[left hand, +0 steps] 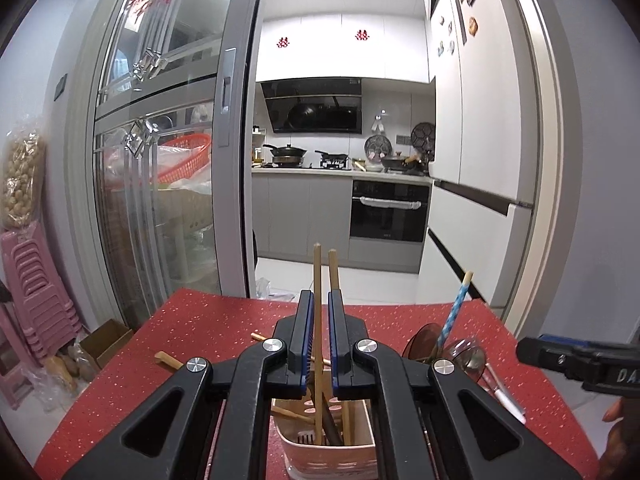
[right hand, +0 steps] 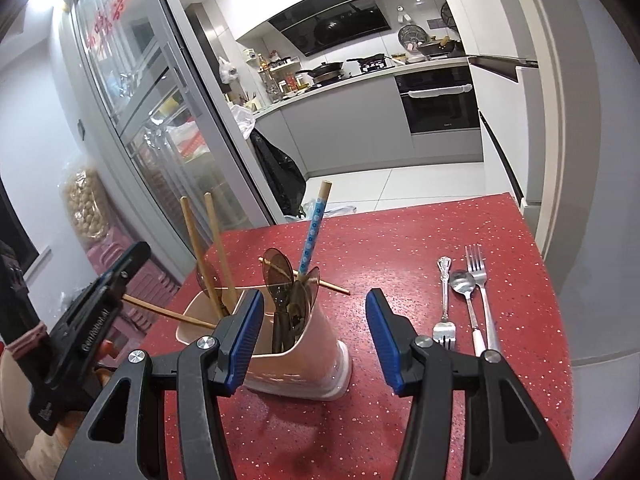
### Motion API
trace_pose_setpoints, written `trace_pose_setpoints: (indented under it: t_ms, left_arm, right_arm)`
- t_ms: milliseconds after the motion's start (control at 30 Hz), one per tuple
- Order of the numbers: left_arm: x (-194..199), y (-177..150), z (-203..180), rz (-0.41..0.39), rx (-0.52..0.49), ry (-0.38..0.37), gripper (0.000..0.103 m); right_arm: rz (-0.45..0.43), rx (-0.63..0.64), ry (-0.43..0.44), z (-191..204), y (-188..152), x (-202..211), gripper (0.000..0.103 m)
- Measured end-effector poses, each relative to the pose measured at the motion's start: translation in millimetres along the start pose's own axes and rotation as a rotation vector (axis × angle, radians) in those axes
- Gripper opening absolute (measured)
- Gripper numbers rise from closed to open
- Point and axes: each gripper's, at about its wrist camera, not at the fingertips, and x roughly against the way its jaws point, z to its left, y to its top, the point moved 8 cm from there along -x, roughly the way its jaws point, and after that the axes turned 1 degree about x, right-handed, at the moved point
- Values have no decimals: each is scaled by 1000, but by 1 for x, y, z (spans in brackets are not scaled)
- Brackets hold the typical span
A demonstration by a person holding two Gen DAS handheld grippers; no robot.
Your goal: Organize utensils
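Observation:
A pink utensil holder (right hand: pixel 320 360) stands on the red table (right hand: pixel 400 240). It holds two wooden chopsticks (right hand: pixel 216 248), brown translucent spoons (right hand: pixel 280 268) and a blue-patterned handle (right hand: pixel 314 232). My right gripper (right hand: pixel 315 295) is open, with the holder just ahead between its fingers and the right pad apart from it. My left gripper (left hand: pixel 320 294) is shut. The upright chopsticks (left hand: pixel 317 272) show through its narrow gap above the holder (left hand: pixel 328 452). In the right wrist view the left gripper (right hand: pixel 138 250) hangs left of the chopsticks, apart from them.
Two forks (right hand: pixel 443 300) and a metal spoon (right hand: pixel 464 284) lie on the table to the right. Loose chopsticks (right hand: pixel 332 286) lie behind and left of the holder. The table's far edge faces a kitchen doorway, with a glass sliding door (left hand: pixel 160 160) and pink stools (left hand: pixel 36 300) on the left.

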Motion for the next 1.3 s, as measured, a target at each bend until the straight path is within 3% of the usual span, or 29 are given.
trace_pose_setpoints:
  t_ms: [400,433,467,500,567,733,833,900,1067,1300]
  left_arm:
    - [24,3,8,-12,6,-2,30]
    - [26,3,9,-16,10,-2,35]
    - [30,4,11,-20,16,0,94]
    - [32,4,14,-17,23,20,103]
    - [30,5,16,-49,26,29,103]
    - [12,-2,21,-27,36,34,103]
    - [1,-12,25,5,39,47,103]
    - [-9,-20,29,31,45,51,103]
    - [-19,-45,36,114,10,107,103]
    - [-7,-66,37,170,-2,114,103]
  right_arm:
    - [27,21,-45,7,-4,-1,57]
    - [28,17,-49,6,-4,0,57]
    - [28,14,-48,6,-5,1,57]
    - [29,11,-47,6,-6,2,57]
    - [28,11,-47,6,-7,4,57]
    - [33,31,-52,12,-8,3,58]
    - [43,45,-66,15,-10,1,68]
    - [57,54,-72,18,-12,-1,81]
    - [80,84,-123,20,-19,-5,82]
    - [58,89,-137,25,-26,1,103]
